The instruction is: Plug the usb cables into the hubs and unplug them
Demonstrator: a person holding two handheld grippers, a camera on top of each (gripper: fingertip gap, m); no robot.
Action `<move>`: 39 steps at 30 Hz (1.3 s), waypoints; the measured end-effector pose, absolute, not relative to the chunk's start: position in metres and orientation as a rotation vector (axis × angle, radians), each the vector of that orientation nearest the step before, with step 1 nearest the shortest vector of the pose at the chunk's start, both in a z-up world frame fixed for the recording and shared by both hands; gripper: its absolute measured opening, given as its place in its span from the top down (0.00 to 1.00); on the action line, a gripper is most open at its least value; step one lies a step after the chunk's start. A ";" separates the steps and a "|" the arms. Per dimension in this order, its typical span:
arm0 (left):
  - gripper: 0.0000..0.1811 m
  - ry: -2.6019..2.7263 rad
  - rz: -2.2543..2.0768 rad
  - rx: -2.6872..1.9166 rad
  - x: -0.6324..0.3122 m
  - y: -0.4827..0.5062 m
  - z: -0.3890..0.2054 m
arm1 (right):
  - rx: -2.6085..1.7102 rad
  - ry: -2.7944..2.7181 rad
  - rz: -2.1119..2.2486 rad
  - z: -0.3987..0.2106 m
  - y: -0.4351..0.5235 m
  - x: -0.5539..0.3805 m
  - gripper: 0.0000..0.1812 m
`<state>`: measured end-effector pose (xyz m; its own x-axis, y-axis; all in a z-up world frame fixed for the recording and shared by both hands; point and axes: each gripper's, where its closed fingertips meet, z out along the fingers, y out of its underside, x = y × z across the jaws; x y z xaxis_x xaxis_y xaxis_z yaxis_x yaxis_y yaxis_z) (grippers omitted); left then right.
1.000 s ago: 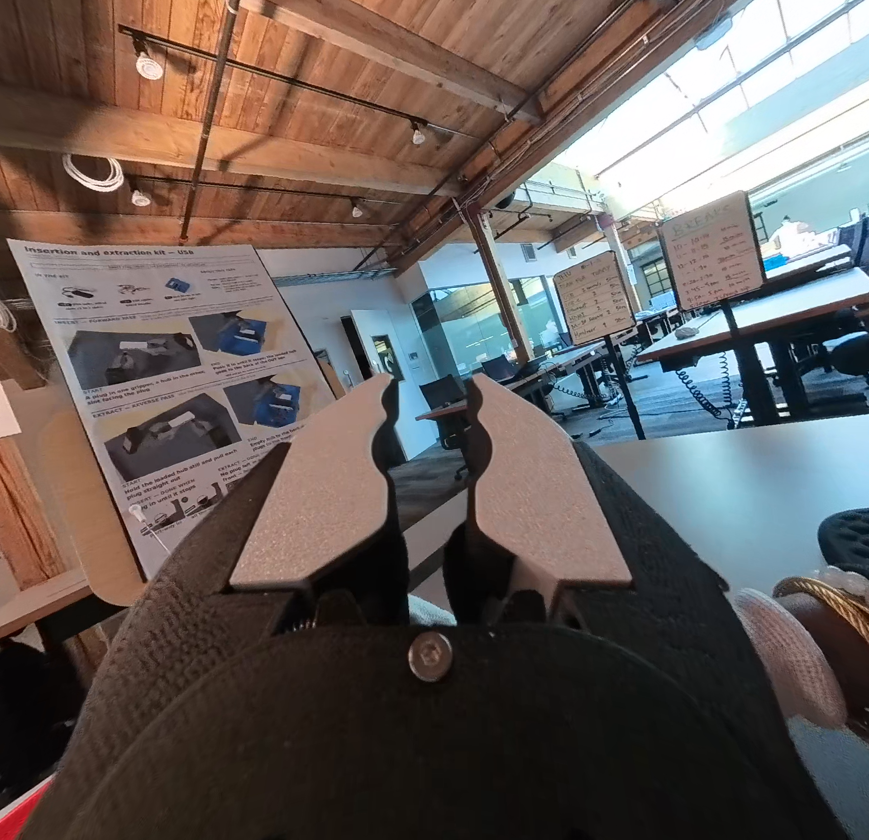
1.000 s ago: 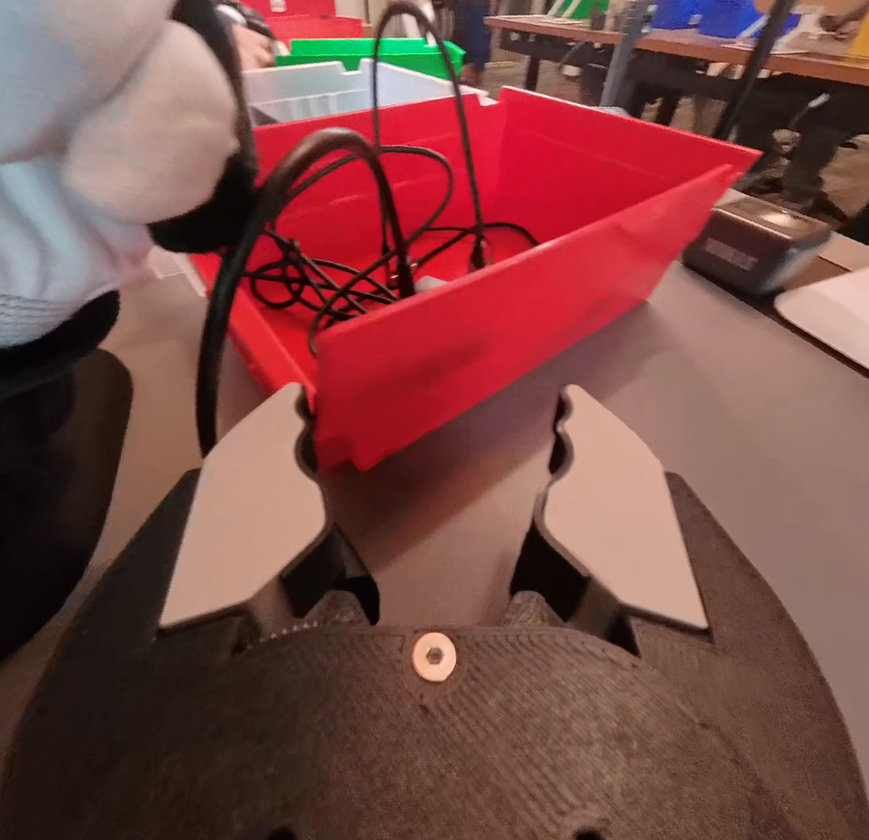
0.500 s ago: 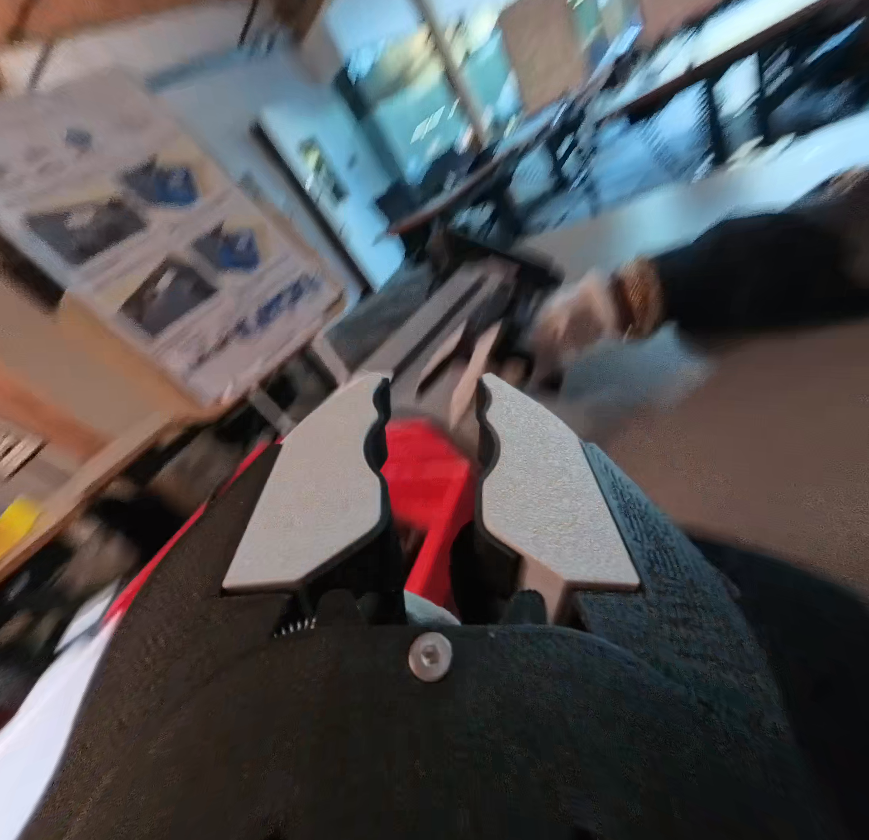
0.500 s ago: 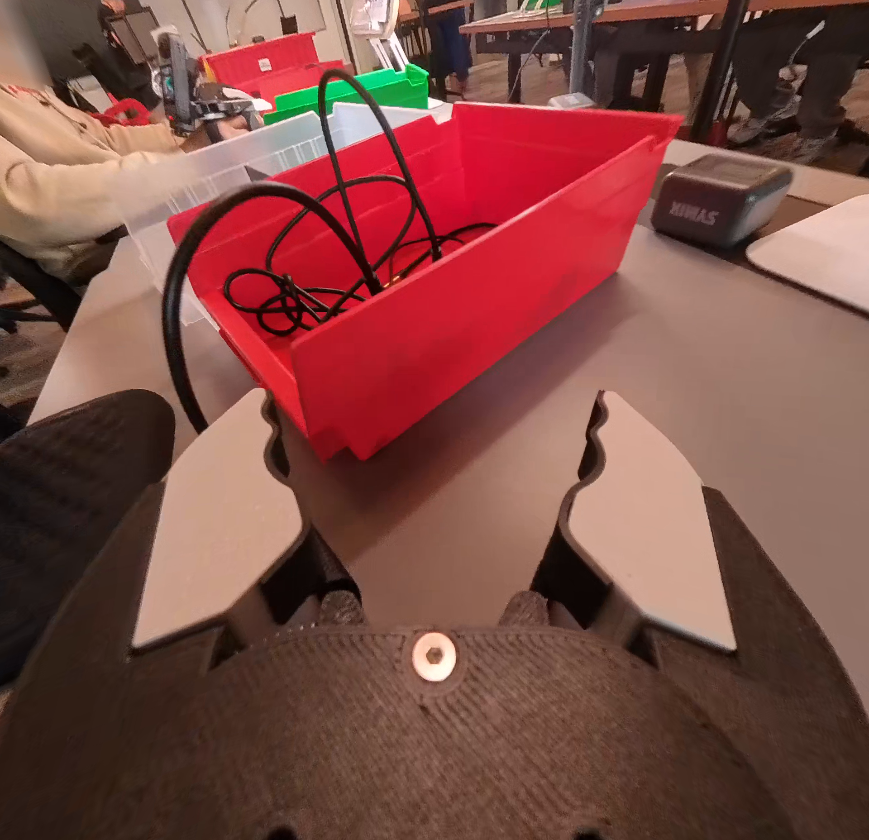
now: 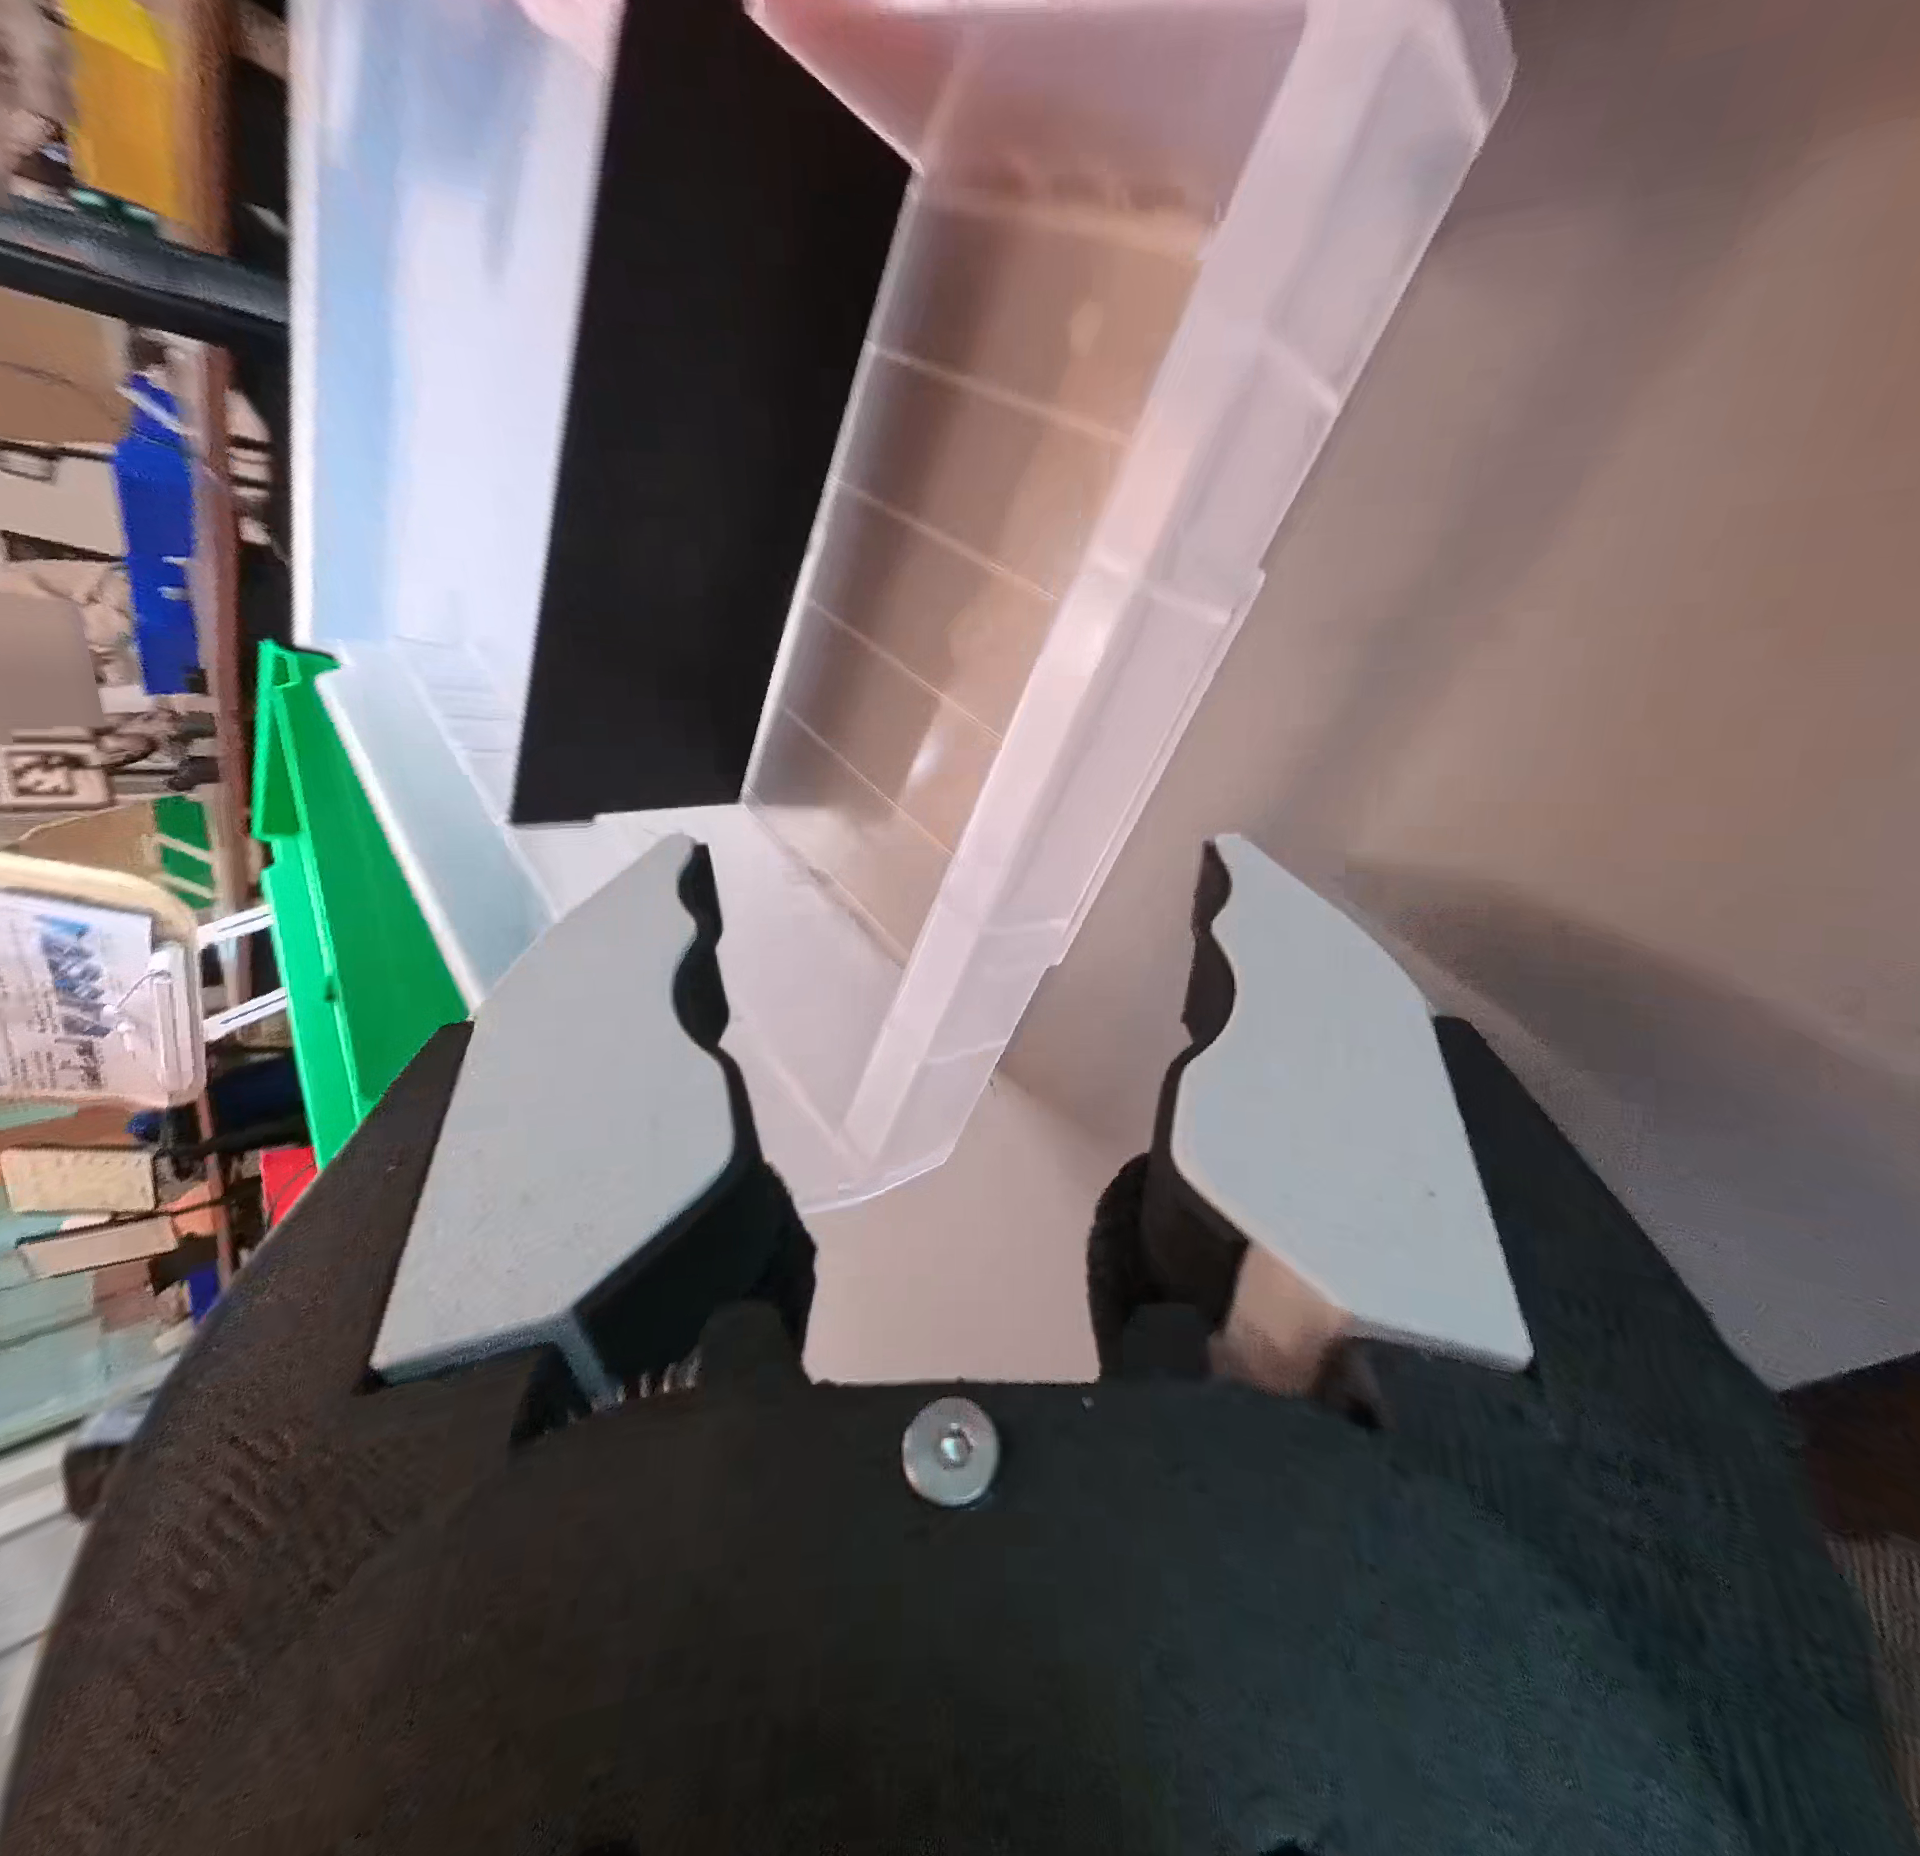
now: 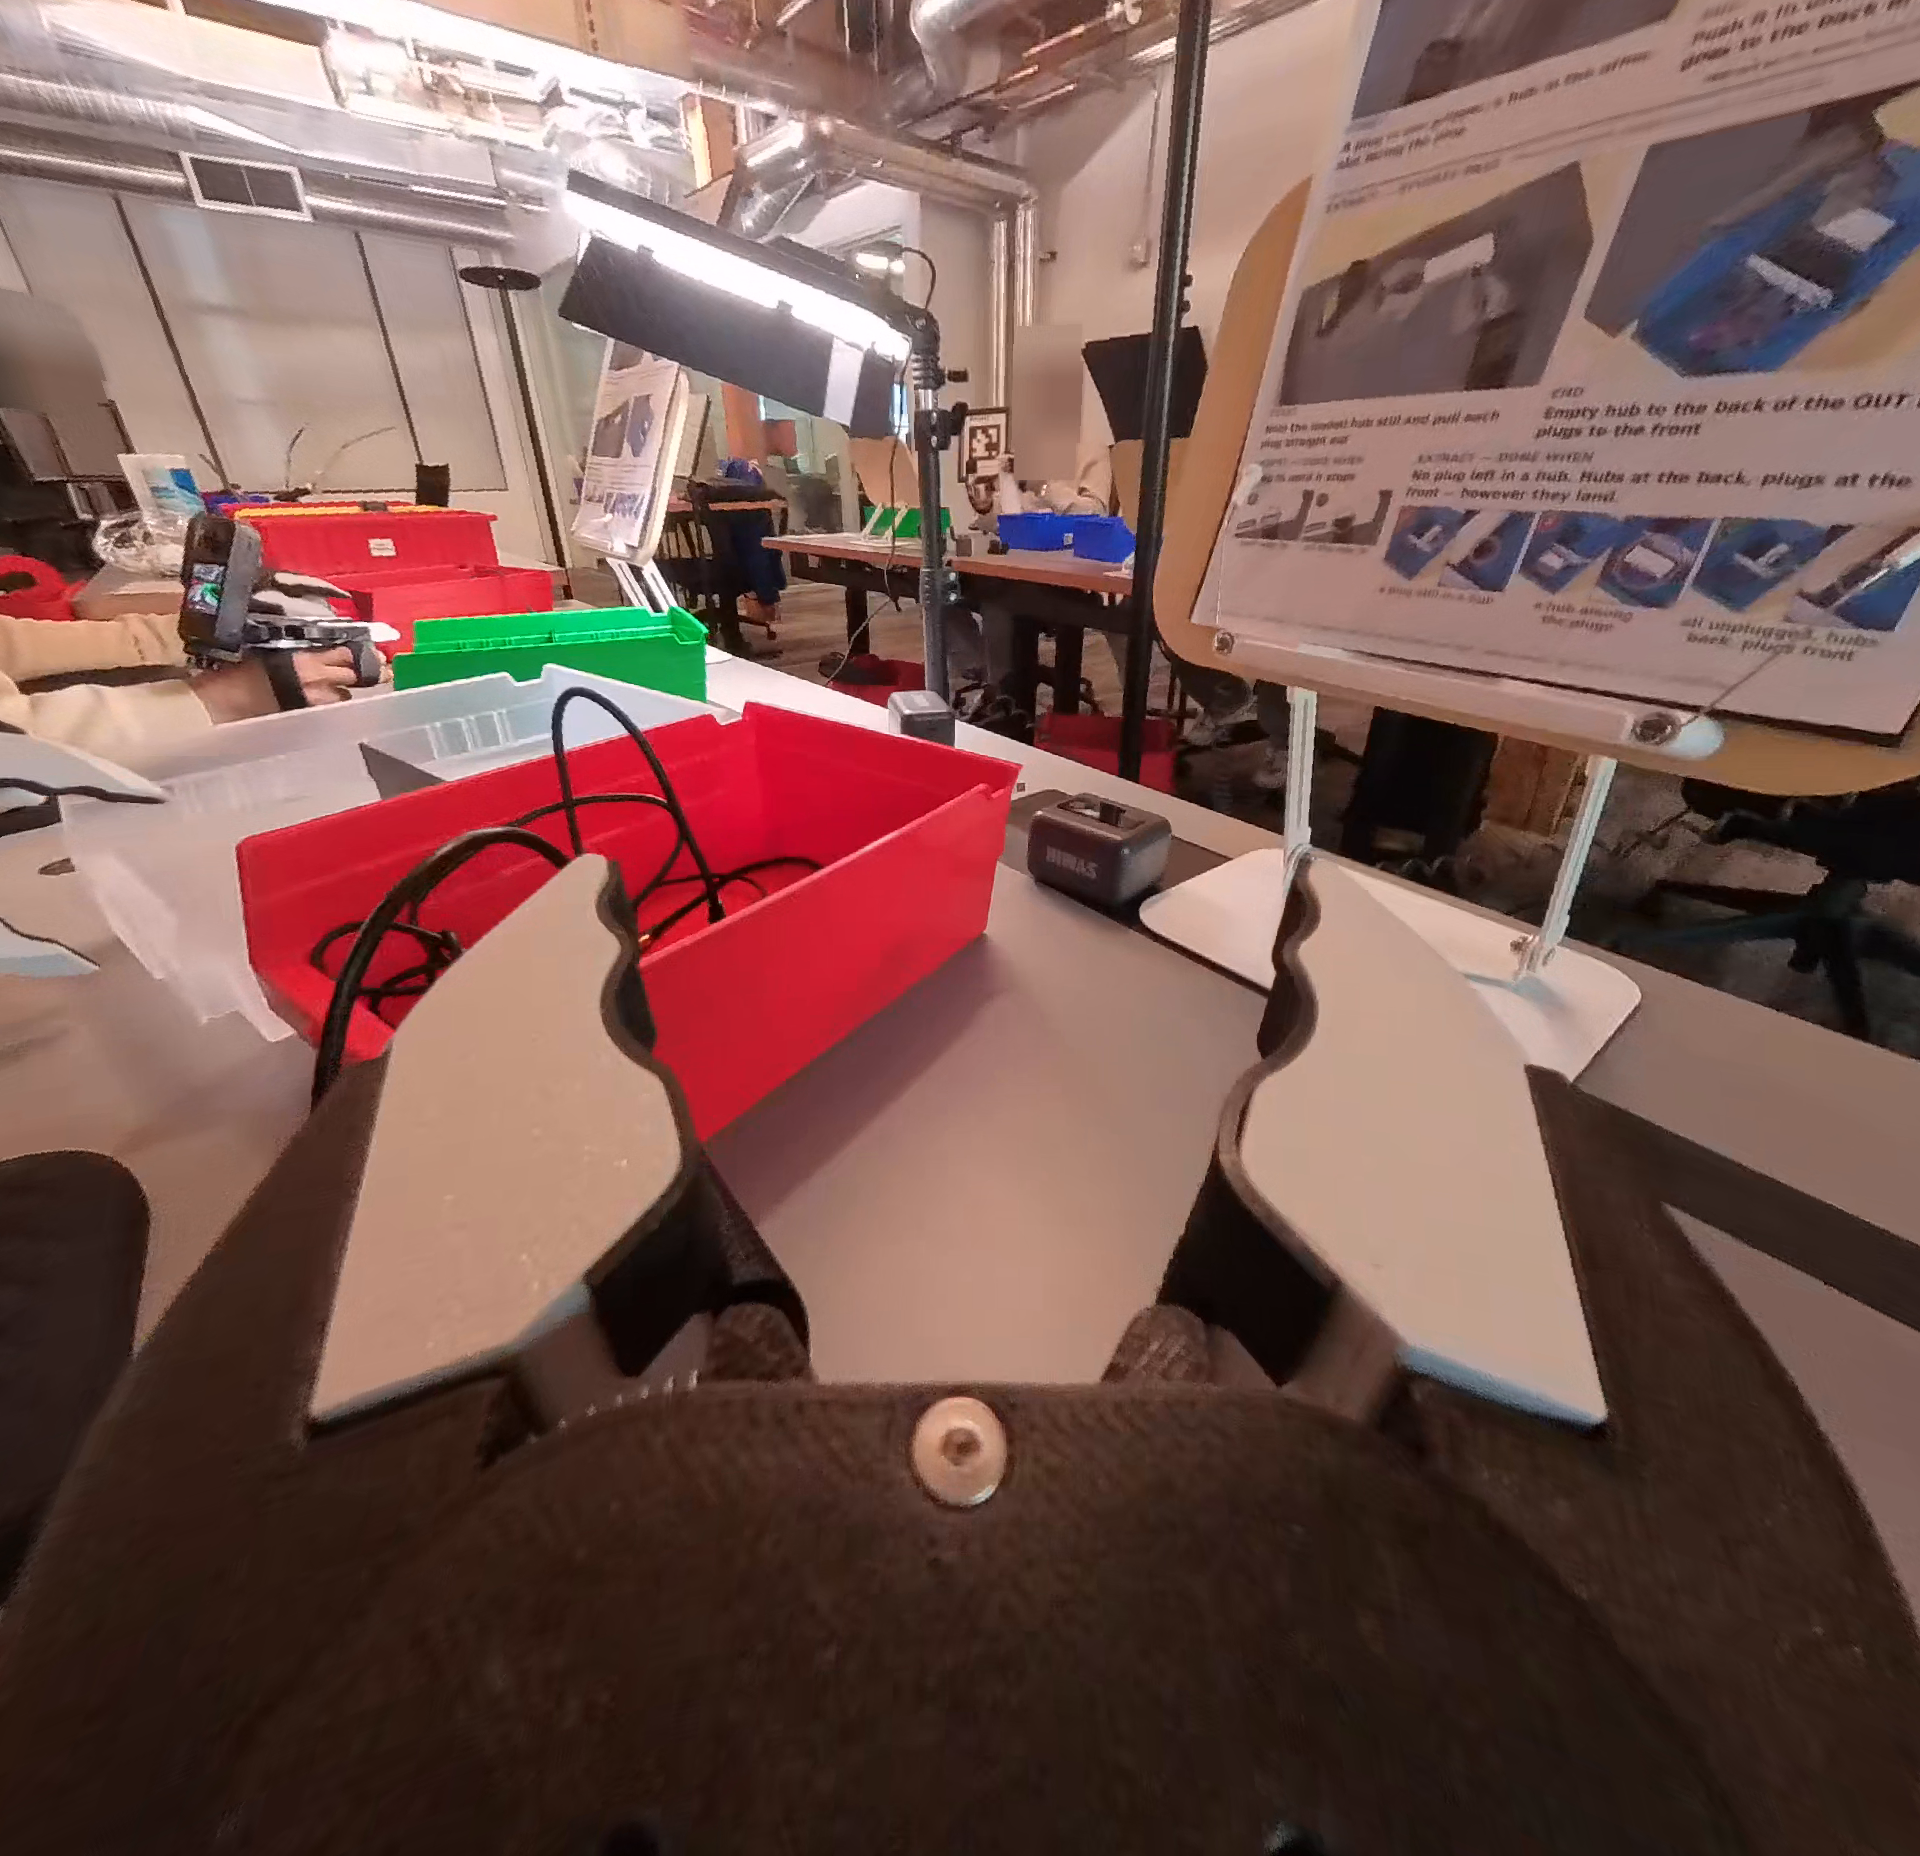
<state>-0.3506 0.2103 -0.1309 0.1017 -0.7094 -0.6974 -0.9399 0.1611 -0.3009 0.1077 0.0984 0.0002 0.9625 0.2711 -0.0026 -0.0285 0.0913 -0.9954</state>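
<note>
A red bin (image 6: 831, 933) on the grey table (image 6: 987, 1058) holds a tangle of black USB cables (image 6: 416, 949); one loop arches above its rim. I see no hub clearly. My right gripper (image 6: 951, 871) is open and empty, a little in front of the red bin. My left gripper (image 5: 951, 856) is open and empty, rolled on its side, with the near corner of a clear plastic bin (image 5: 1143, 518) between its fingers. Its fingertips (image 6: 73, 783) show at the far left edge of the right wrist view.
The clear bin (image 6: 156, 850) stands left of and behind the red one, with a green bin (image 6: 551, 653) farther back. A small grey device (image 6: 1096, 850) and an instruction board on a white stand (image 6: 1558, 352) stand to the right. A person with another gripper (image 6: 239, 611) sits at the far left.
My left gripper has swung down from facing the ceiling to the clear bin and has opened wide. My right gripper has tilted up and drawn back from the red bin, still open.
</note>
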 end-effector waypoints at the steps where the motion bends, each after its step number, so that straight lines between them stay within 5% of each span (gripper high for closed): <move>1: 0.51 1.713 0.371 -1.615 -0.350 0.212 -0.136 | -1.473 -0.202 0.230 -0.002 0.099 0.108 0.36; 8: 0.54 1.965 0.225 -1.704 -0.337 0.224 -0.162 | -1.504 -0.240 0.220 -0.010 0.101 0.105 0.38; 12: 0.81 2.106 0.074 -1.678 -0.332 0.208 -0.175 | -1.508 -0.248 0.226 -0.011 0.101 0.104 0.39; 29: 0.82 1.800 0.989 -1.424 -0.354 0.218 -0.139 | -1.496 -0.230 0.197 -0.007 0.099 0.113 0.45; 39: 0.83 1.443 1.069 -1.468 -0.370 0.211 -0.096 | -1.464 -0.216 0.161 0.001 0.095 0.119 0.46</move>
